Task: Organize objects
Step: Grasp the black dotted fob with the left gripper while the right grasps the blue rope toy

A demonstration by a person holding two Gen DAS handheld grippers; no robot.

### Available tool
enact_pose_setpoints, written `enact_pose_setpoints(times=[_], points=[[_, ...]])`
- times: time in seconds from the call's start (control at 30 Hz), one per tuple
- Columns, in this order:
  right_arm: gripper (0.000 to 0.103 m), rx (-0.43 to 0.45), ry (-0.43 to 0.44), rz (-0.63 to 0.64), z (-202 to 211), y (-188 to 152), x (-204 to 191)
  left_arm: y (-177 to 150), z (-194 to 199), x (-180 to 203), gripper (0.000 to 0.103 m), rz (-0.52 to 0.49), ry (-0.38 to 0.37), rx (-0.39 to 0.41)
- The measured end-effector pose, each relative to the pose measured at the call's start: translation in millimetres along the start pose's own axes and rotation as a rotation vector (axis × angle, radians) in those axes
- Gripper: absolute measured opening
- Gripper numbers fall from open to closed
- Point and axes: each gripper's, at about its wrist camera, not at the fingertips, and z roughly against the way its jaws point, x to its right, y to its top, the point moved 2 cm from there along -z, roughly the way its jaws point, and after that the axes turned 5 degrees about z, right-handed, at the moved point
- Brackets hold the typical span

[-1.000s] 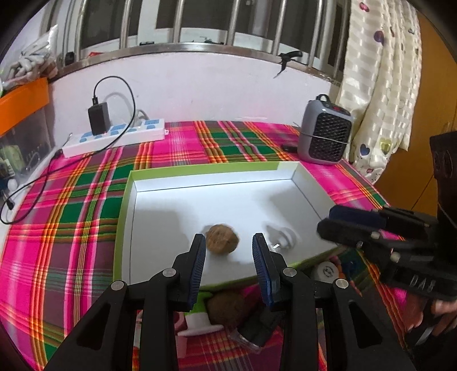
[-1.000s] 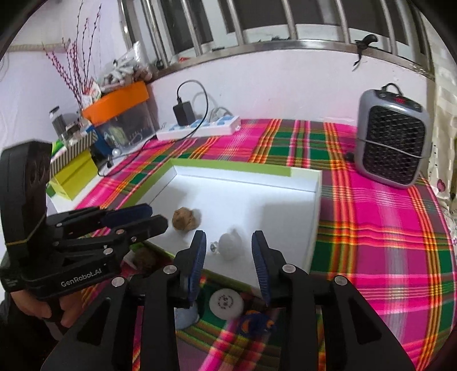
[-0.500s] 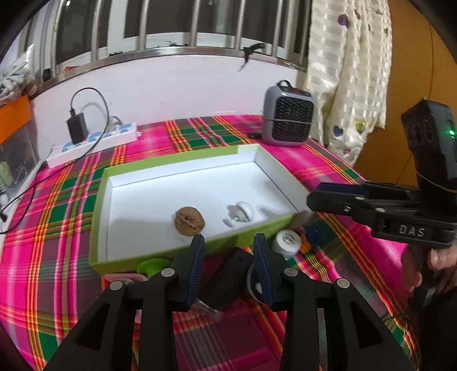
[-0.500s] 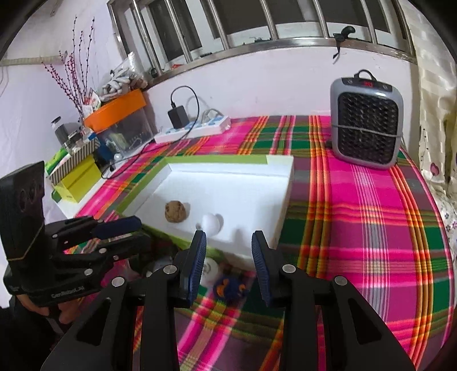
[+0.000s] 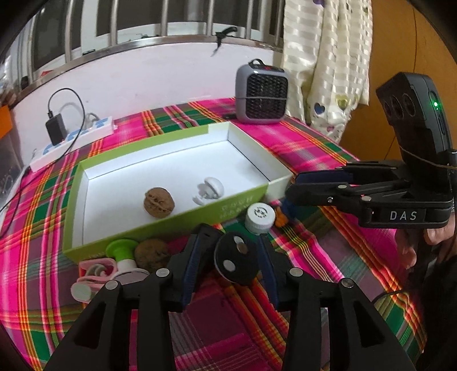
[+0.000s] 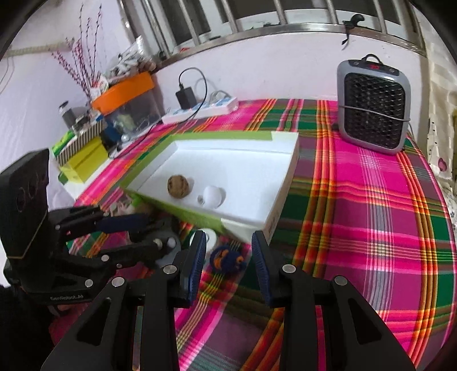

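A pink plaid cloth (image 6: 371, 205) by a barred window (image 6: 257, 17) — left gripper (image 5: 228, 256) opening around a black disc (image 5: 235, 261), right gripper (image 6: 228, 256) parted, empty.

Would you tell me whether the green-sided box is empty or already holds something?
Not empty: the box holds a walnut and a small white object on its white floor.

Clutter (image 5: 148, 256) crowding box's (image 5: 142, 228) near wall

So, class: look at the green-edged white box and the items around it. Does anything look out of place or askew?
Yes. The green-edged white box holds only a brown walnut and a small white knob-like piece. A second walnut, a white bottle cap, a black disc and a blue-and-orange woolly toy lie loose outside its near wall.
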Motion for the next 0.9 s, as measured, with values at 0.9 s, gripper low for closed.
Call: enact_pose_setpoints(times=[0.9], points=[[0.024,-0.067,-0.039,0.016,-18,-8,-5,-2,0,9,0.042,0.007,-0.058,0.004]])
